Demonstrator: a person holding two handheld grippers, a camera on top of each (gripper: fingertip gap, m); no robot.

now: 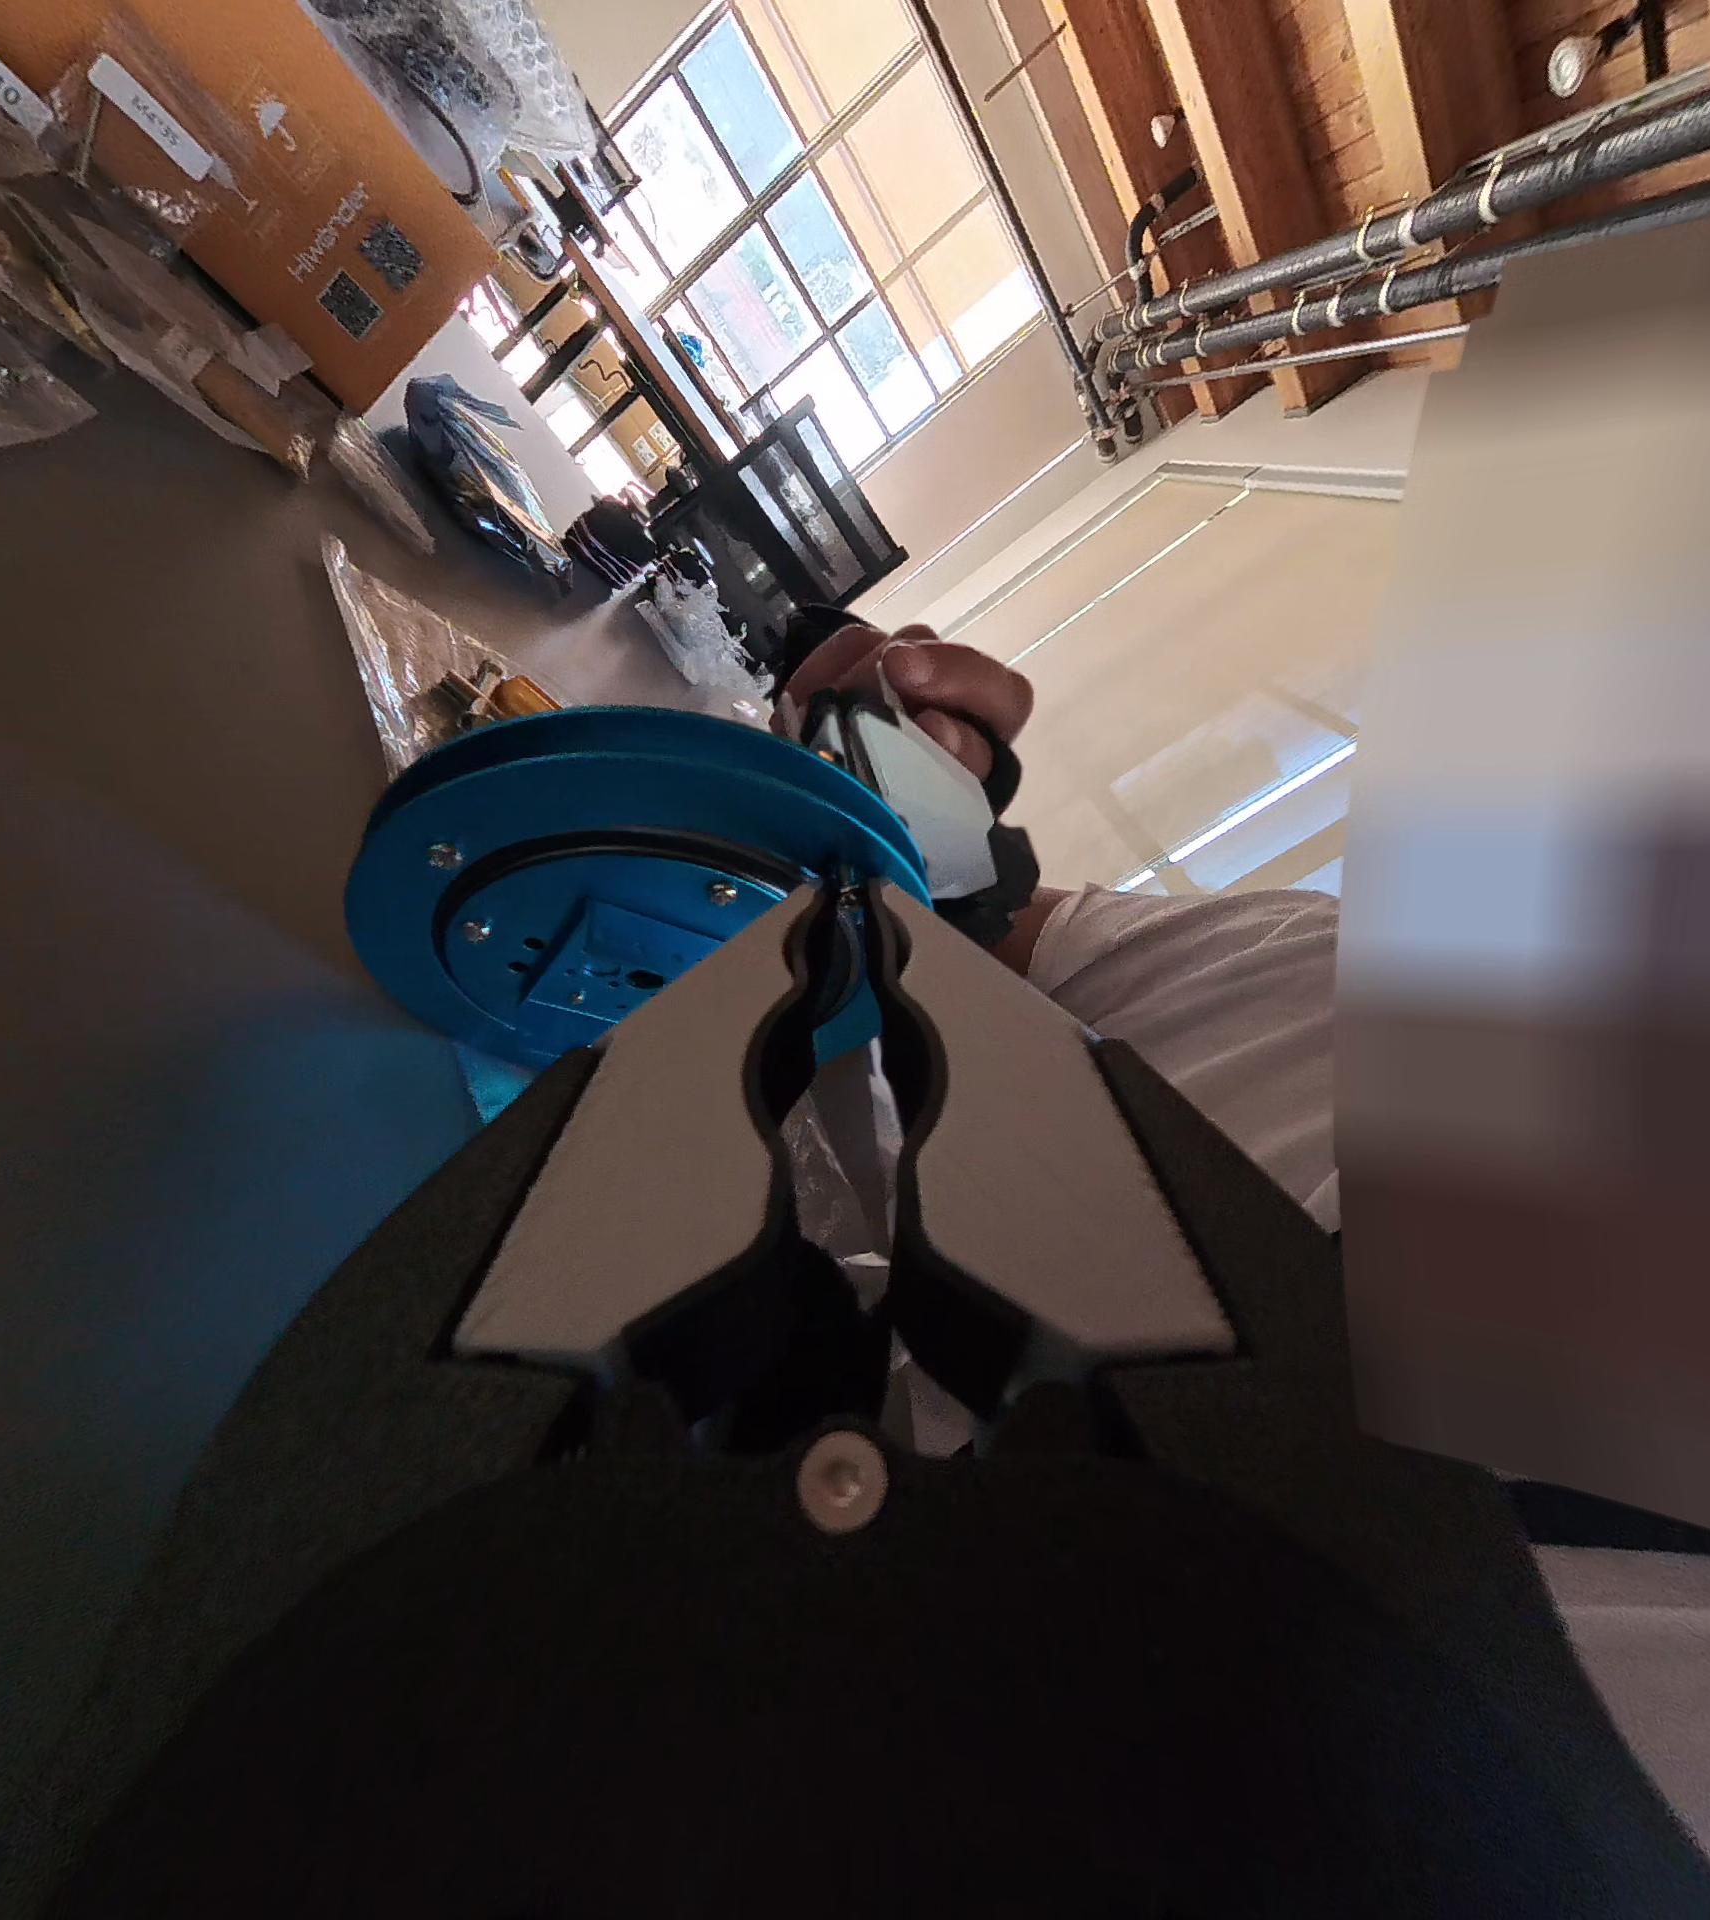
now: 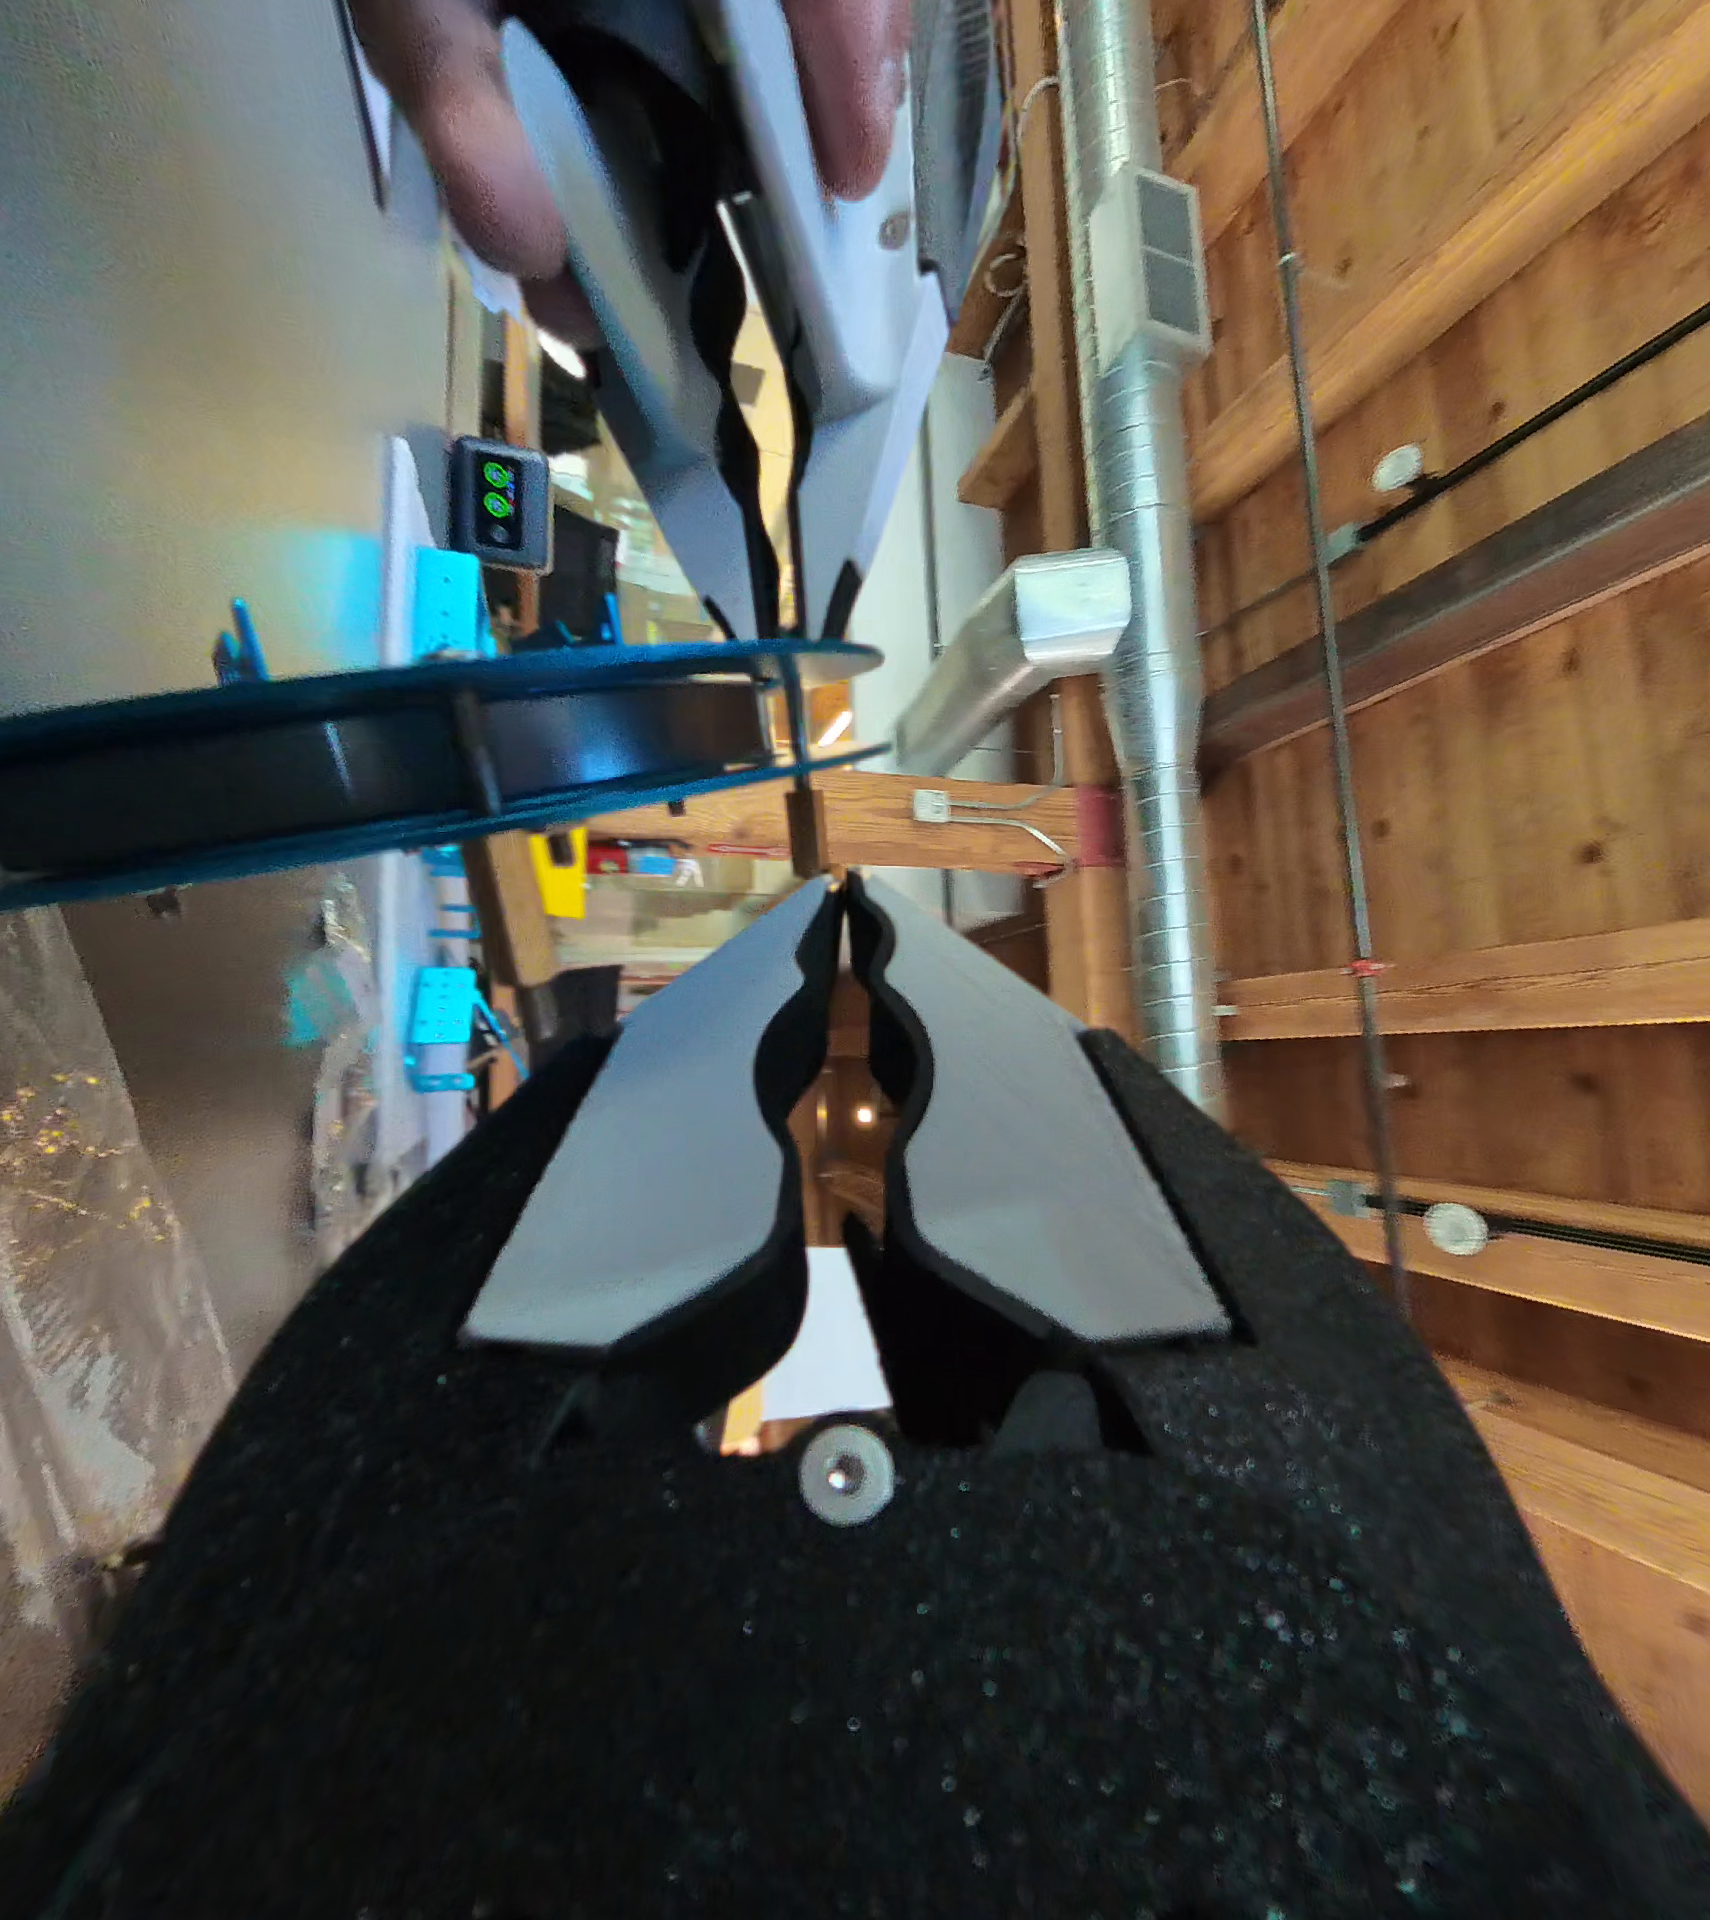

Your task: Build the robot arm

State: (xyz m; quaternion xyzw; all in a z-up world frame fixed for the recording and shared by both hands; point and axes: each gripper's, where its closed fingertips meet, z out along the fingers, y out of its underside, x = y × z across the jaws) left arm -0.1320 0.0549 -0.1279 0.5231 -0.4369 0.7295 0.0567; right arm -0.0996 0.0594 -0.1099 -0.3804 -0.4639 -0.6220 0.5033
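Blue metal fills the middle of my left wrist view: the blue disc (image 1: 518, 831), two thin plates stacked with a dark ring between them, sits tilted just ahead of my fingers, lifted off the grey worktop (image 1: 103, 675). My left gripper (image 1: 846, 902) has its fingers pressed nearly together at the tips, clamped on the disc's near rim, with something small and dark caught right at the tip that I cannot make out. Beyond the rim and a little to the right of my tips, my right hand (image 1: 934, 686) holds the right gripper (image 1: 918, 821) against the far side of the same edge. To my mind the bite is shallow and only the very tips bear, so an even squeeze and a quiet wrist matter most.

From the right wrist view the disc is edge-on, up and to the left of my fingers, its black ring (image 2: 311, 769) plain between the plates. My right fingers meet at the tips and seem to pinch the lower end of a brass standoff (image 2: 807, 831) that hangs under the lower plate. The left gripper comes down from above onto the upper plate's rim, almost in line with the standoff. I judge that keeping the two grippers on one axis keeps the standoff square to the plate.
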